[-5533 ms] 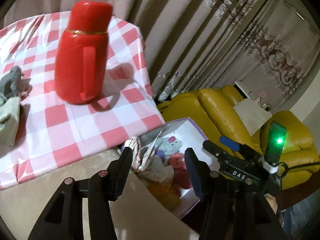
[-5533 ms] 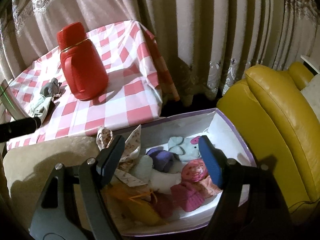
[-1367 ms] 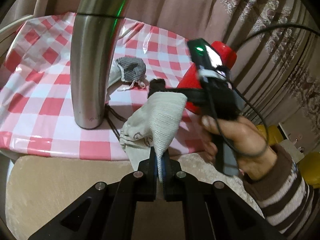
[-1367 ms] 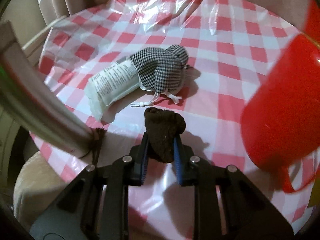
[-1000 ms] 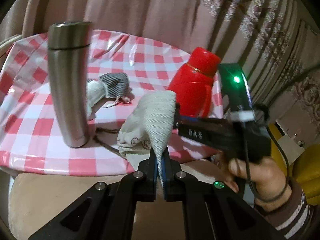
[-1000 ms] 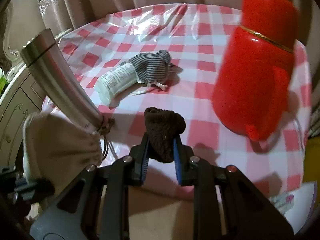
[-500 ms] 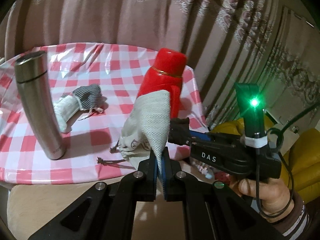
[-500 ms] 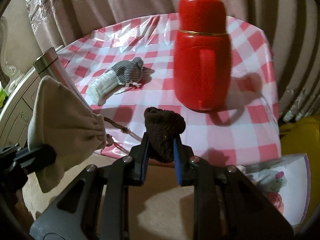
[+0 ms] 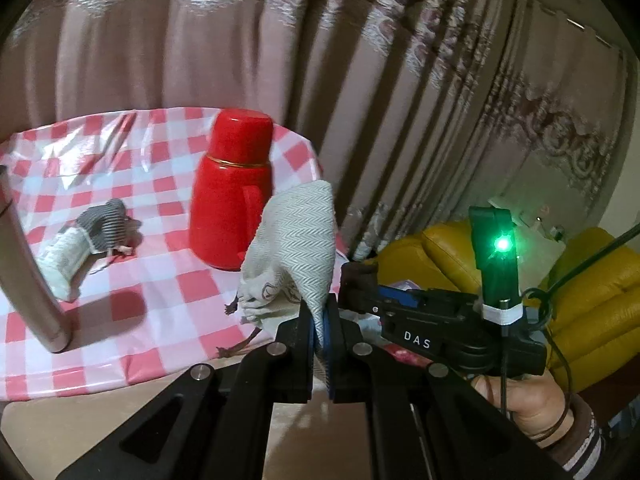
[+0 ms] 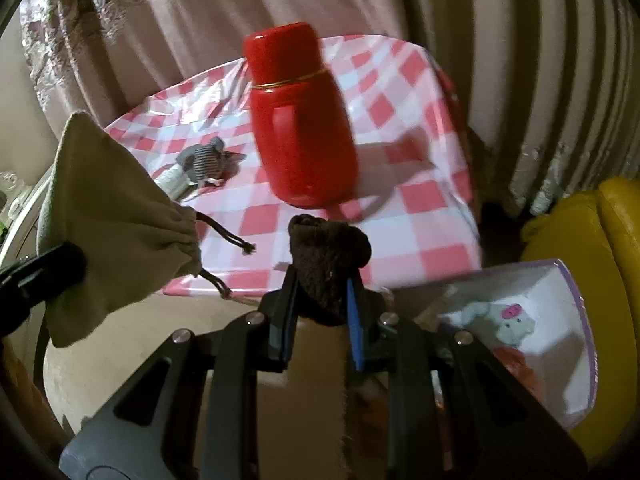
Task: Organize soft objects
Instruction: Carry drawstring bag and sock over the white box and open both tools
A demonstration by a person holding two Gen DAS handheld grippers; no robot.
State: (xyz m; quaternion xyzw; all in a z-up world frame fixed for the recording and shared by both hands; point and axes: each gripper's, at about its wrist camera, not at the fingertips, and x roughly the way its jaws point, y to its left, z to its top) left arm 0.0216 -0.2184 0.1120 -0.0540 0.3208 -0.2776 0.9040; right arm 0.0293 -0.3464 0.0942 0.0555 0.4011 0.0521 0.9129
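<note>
Now: both claws loaded, held off the table

Left claw (image 9: 323,320) is clenched on a corner of the beige drawstring pouch (image 9: 296,248); the pouch hangs clear in front of the checked table (image 9: 120,280). Right claw (image 10: 322,300) grips a dark brown knitted piece (image 10: 326,260) between its pads. Red thermos (image 10: 300,120), a steel flask (image 9: 24,272) and a small checked pouch (image 10: 204,158) sit on the table. White box (image 10: 560,312) with soft toys lies low right, beside the yellow sofa (image 10: 600,232).
</note>
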